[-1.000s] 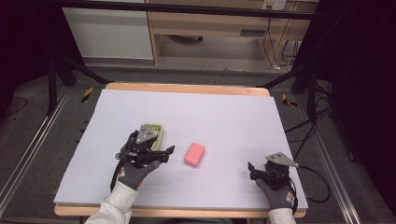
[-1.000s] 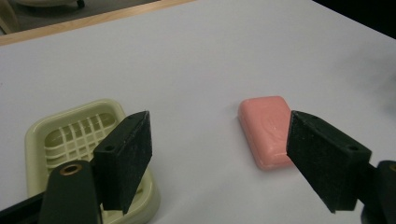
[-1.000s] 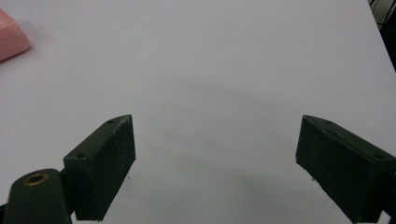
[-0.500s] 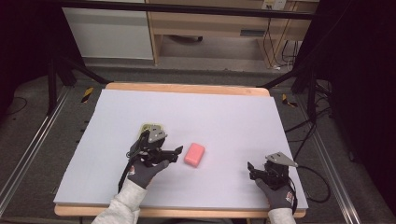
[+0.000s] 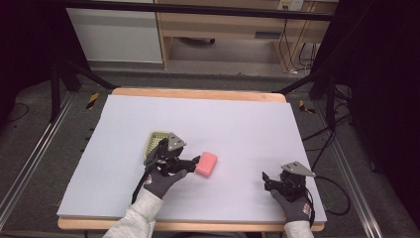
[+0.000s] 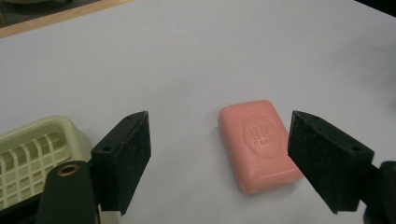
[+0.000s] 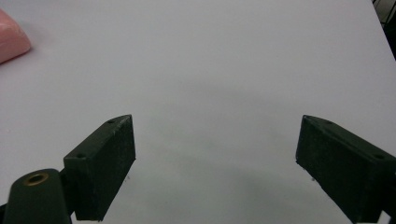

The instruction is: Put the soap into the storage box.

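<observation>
A pink bar of soap (image 5: 206, 164) lies flat near the middle of the white table top (image 5: 237, 124). In the left gripper view the soap (image 6: 259, 144) sits between and just ahead of my wide-apart jaws, touching neither. My left gripper (image 5: 190, 164) is open, right beside the soap. A pale yellow-green soap dish (image 5: 155, 142) with a slatted floor stands just behind that hand; the dish (image 6: 32, 154) is at the left of the left gripper view. My right gripper (image 5: 267, 179) rests open near the front right edge, nothing between its jaws; a soap corner (image 7: 11, 39) shows far off.
The wooden table edge (image 5: 198, 93) runs along the far side. Beyond it stand a cabinet and shelving (image 5: 223, 29). Cables (image 5: 327, 148) trail down the right side of the table.
My left gripper has moved right, from over the soap dish to beside the pink soap. The right gripper has stayed put.
</observation>
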`<move>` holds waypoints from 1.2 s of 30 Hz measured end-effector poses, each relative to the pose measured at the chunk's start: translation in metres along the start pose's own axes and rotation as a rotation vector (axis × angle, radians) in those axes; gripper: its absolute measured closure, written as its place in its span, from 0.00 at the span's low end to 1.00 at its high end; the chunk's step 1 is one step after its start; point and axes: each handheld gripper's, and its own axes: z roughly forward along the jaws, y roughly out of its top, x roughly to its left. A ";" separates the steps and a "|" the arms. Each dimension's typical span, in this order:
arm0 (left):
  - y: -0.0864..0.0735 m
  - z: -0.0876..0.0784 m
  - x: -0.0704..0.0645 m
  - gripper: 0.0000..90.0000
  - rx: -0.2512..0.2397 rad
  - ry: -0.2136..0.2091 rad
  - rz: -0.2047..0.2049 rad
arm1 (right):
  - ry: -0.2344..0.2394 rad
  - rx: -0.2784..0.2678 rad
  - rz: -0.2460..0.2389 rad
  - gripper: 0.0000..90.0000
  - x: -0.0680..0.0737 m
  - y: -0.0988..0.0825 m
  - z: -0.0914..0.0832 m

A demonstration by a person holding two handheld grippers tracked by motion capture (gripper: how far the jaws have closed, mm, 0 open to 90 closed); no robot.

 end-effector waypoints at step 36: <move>-0.003 0.054 -0.029 0.24 0.095 -0.045 0.032 | 0.013 0.009 0.001 0.14 0.001 0.000 0.002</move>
